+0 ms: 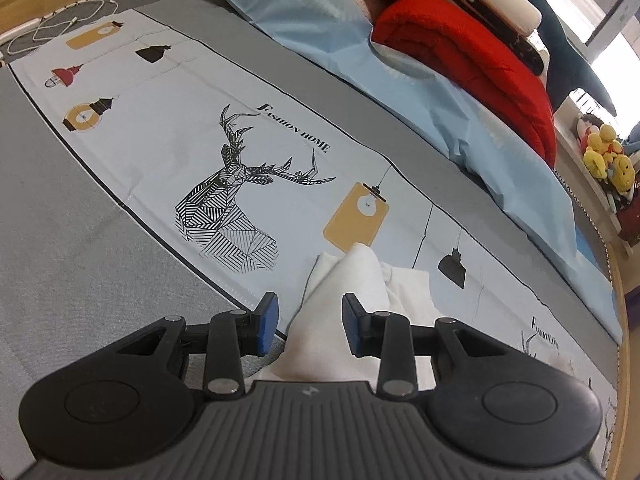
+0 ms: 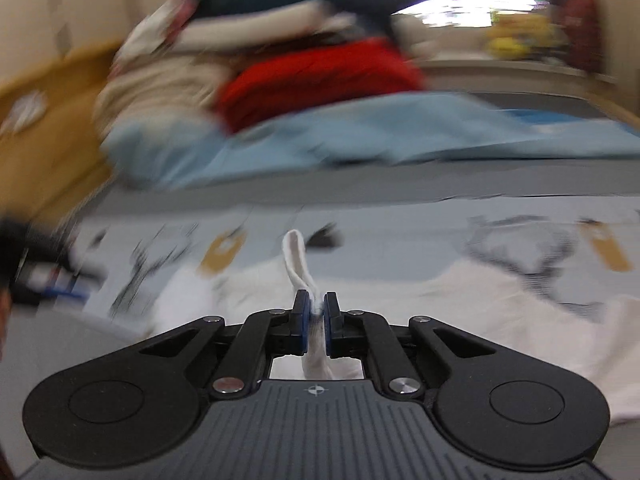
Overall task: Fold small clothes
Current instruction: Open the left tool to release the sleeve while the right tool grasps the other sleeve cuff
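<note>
White cotton fills the lower centre of both views: the small garment (image 1: 360,280) lies rumpled on the printed cloth (image 1: 160,140) that covers the grey bed (image 1: 60,260).

1. Left tongs (image 1: 310,322): I read them as released. The blue pads (image 1: 269,320) stand wide apart, with a raised fold of the garment between them; neither pad presses it.
2. Right tongs (image 2: 316,316): I read them as clenched, grasping a narrow strip of the garment (image 2: 298,260). The strip loops up just beyond the fingertips; the remaining fabric spreads flat over the printed cloth (image 2: 400,236) on either side.
3. Landmark: the deer print (image 1: 236,196) on the printed cloth. The garment sits near it, on the side toward the left tongs, just beside a yellow lamp print (image 1: 356,216).
4. Beyond the deer print, a pale blue sheet (image 1: 460,120) carries a rolled red blanket (image 1: 472,64). A white cable (image 1: 60,28) lies well apart, at the cloth's far end.

The right view is motion-blurred; finer detail cannot be resolved.
</note>
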{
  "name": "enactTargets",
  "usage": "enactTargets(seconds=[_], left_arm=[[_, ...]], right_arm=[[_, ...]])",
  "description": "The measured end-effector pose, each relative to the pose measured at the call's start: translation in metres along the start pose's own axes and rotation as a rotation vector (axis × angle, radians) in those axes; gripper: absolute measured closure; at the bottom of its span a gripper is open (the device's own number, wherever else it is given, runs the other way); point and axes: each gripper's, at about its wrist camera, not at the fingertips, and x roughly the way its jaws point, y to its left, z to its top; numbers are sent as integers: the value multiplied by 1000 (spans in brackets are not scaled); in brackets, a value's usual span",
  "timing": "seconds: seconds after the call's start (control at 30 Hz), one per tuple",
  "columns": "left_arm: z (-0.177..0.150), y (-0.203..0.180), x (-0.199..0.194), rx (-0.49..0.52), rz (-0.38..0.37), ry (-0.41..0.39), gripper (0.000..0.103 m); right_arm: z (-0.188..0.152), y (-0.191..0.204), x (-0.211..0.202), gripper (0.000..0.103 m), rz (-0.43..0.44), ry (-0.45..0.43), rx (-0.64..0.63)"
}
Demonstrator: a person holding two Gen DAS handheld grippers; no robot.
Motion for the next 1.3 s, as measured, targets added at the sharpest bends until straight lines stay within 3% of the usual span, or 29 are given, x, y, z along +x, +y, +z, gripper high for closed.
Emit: enactTargets(seconds=[0.17,0.37,0.57,0.77,0.9,1.0,1.1,1.2,1.23,1.3], left_arm=[[-5,-3,8,23,14,28,65],[-16,-15,21,74,22,65,65],[-29,-28,35,111,23,107,65],[-33,-36,39,132,23,115,65],[-33,-37,40,131,20,121,65],[-34,-38,40,136,18,121,65],[-34,-37,42,138,20,125,65],[-36,-34,45,136,25,131,65],[-37,-33,48,137,28,135,65],[-42,-28,56,138,37,157,65]], right_arm=[[2,-81,-27,97,-185,-38,158],[-25,-143,-25,97,-276,117,247],[-42,-167,-18,97,-287,198,329],[-38,-167,-18,97,-284,191,342],[-34,-169,-25,99,-300,126,311],[-37,-175,-18,98,-321,209,313],[-44,-184,-12,95,-316,247,367],[-47,-182,-2,68,-255,269,377],[-48,-180,1,63,-250,275,373],[-52,-178,9,63,-260,291,368]])
